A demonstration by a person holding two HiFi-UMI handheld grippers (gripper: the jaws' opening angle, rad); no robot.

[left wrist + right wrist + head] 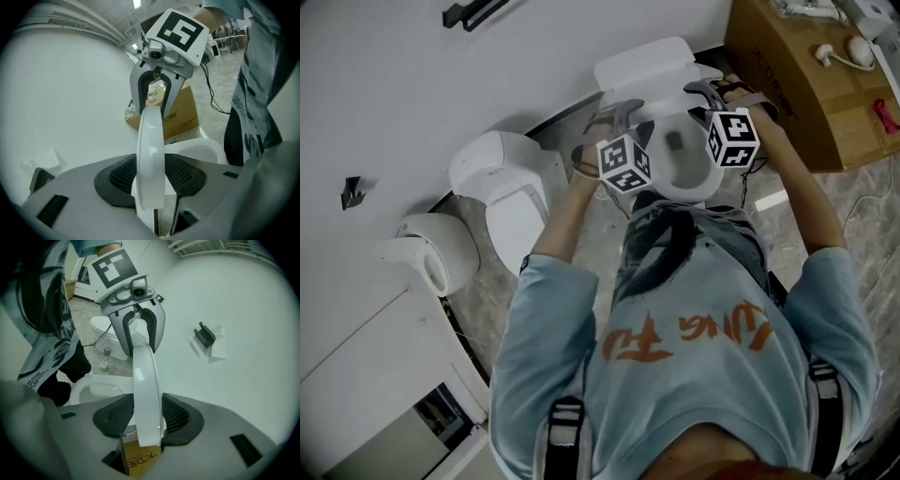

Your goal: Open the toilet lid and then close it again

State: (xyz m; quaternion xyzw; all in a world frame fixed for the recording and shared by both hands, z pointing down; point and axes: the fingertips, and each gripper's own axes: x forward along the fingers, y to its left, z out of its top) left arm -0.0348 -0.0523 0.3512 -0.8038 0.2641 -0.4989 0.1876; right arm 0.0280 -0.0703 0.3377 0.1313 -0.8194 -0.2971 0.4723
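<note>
The toilet lid (pixel 150 150) stands raised on edge, a plain white slab seen end-on in both gripper views.

The nearest print is the black-and-white square pattern on each tool's marker cube (pixel 624 162). These are codes, not words. Behind the lid in the left gripper view sits a cardboard box (pixel 185 117) with blue characters on its side. They are partly covered by the lid and too small to read. In the right gripper view a strip of brown card (pixel 138 460) with dark characters shows under the jaws, cropped and not legible. Orange characters run across the person's grey shirt (pixel 684 337), upside down to the head camera, and I cannot read them.

The left tool (pixel 151 180) is clamped on one side edge of the lid, its dark mesh pads (pixel 123 176) set against both faces. The right tool (pixel 143 416) is closed the same way on the opposite side edge, so each camera looks along the lid at the other tool. The open bowl (pixel 82 385) lies below the lid, on the person's side.

In the head view both cubes hang over the toilet (pixel 684 195). Hands and cubes cover the jaws there, and the lid is hard to tell from the white toilet body. A second white toilet (pixel 520 202) stands just beside it along the wall, its lid down.
</note>
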